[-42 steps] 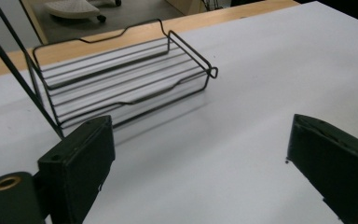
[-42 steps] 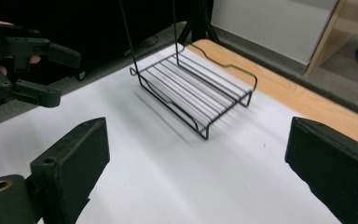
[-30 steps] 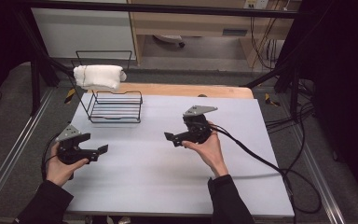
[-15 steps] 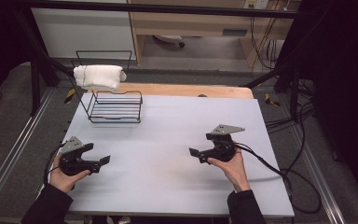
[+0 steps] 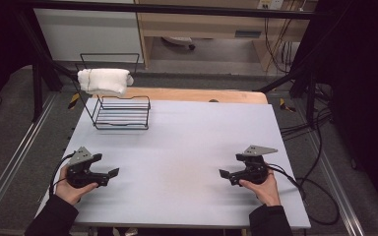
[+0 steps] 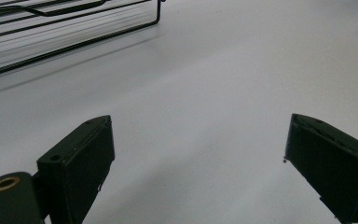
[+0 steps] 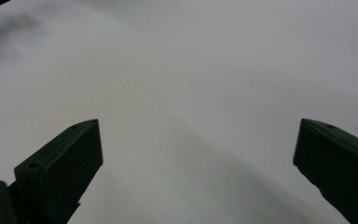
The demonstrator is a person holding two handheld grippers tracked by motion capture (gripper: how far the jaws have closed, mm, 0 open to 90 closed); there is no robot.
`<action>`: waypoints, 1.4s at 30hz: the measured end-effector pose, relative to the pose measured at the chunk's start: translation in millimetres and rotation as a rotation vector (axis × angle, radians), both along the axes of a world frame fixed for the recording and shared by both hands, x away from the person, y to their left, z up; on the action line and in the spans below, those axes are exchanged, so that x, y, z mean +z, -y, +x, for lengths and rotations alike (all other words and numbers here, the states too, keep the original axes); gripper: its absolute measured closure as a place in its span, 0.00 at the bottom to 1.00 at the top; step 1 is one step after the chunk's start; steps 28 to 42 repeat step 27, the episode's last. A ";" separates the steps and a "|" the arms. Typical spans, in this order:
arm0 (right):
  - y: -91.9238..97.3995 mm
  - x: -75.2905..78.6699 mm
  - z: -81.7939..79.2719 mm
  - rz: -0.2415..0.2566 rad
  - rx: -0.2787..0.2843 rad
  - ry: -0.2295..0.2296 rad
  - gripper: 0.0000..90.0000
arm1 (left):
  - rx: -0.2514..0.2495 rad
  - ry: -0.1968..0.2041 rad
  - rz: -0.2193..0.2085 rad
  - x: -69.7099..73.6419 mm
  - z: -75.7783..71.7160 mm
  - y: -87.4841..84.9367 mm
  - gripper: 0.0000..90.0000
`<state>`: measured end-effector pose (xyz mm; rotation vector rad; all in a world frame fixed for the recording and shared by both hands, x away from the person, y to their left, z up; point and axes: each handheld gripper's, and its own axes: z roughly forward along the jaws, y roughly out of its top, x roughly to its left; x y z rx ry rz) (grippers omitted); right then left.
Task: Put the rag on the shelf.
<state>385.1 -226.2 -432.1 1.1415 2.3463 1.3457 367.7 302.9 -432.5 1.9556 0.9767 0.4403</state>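
Observation:
A black wire rack (image 5: 120, 112) stands at the table's far left, and a white rolled towel (image 5: 103, 80) hangs over its top rail. My left gripper (image 5: 109, 176) rests low near the front left of the table, held by a hand, its jaws wide apart with bare table between them (image 6: 198, 156). My right gripper (image 5: 226, 176) sits near the front right, pointing left, also open with nothing between its jaws (image 7: 198, 168). The rack's wire base (image 6: 70, 28) shows at the top left of the left gripper view.
The pale grey table (image 5: 187, 147) has a wooden strip (image 5: 192, 95) along its far edge. Black cables (image 5: 315, 187) trail off the right side. Metal rails (image 5: 10, 162) run along the floor on both sides.
Both grippers have drawn back toward the front edge. The right one moved from mid-table to the front right; the left one slid slightly nearer the person. Both stayed open.

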 end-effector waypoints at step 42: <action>36.0 -14.7 -17.4 0.025 -0.052 -0.030 0.01 | -0.040 -0.009 0.029 -6.5 -2.5 7.0 0.09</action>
